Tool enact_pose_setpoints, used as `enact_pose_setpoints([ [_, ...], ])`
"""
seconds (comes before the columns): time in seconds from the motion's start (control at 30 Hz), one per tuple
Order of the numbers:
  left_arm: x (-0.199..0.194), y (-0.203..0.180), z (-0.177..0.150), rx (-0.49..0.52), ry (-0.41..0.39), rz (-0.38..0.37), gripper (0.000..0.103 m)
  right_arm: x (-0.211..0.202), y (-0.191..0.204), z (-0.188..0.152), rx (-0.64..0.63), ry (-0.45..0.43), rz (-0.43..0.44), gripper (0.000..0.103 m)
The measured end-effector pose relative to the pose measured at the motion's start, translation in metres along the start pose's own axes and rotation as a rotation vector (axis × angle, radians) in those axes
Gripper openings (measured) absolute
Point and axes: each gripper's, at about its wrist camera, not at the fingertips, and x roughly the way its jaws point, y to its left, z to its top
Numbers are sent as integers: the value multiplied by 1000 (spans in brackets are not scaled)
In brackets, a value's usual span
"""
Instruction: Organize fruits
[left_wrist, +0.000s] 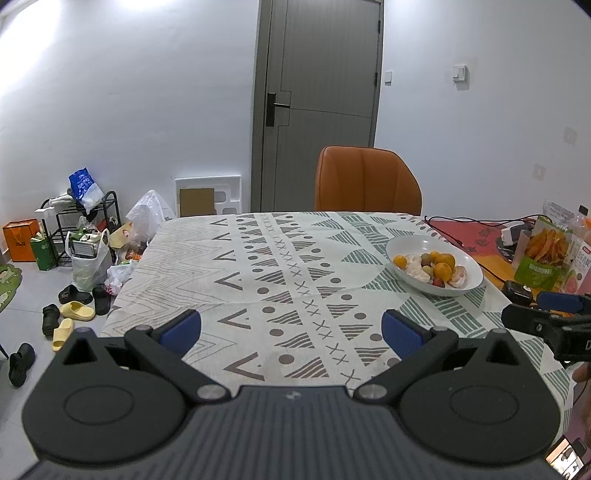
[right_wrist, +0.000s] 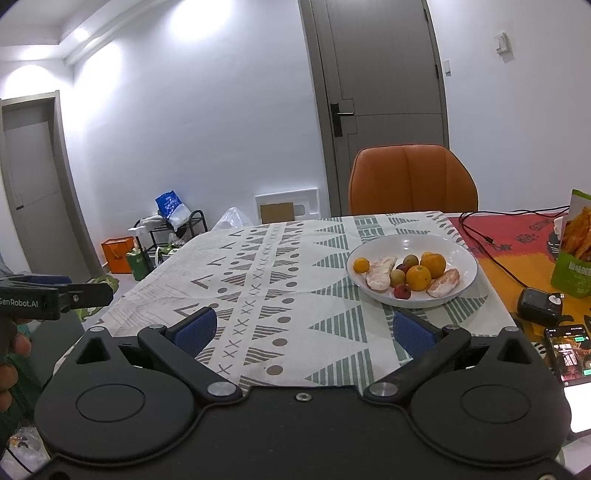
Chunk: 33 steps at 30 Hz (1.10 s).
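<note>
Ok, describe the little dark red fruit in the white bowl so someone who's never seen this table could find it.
Start at the patterned tablecloth and find the round white bowl in front of the orange chair. The small dark red fruit lies at the bowl's near rim, just below the large orange. It is the smallest, darkest piece there.

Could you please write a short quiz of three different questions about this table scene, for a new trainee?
1. True or false: the left tool is holding a fruit.
2. Where is all the fruit? A) on the cloth B) in the white bowl C) on the orange chair
3. Fill in: the small fruit nearest the bowl's front rim is ____.

Key: 1 false, both it and the right tool are open and empty. 2 B. 3 red.
</note>
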Motion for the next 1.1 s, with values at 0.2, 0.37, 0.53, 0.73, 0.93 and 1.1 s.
enact_pose_setpoints([
  [0.2,0,0,0,0,0,0,103,0,0,0,1,1,5,103],
  [0.37,0,0,0,0,0,0,103,0,0,0,2,2,5,103],
  [0.53,0,0,0,1,-1,1,103,0,0,0,-2,2,6,103],
  [0.73,0,1,-2,-1,0,3,103,0,0,0,0,3,6,103],
  [0.93,0,1,-2,0,0,2,103,0,0,-1,1,4,7,103],
  [1.1,-1,1,-4,3,-4,-3,103,0,1,-2,2,5,5,103],
])
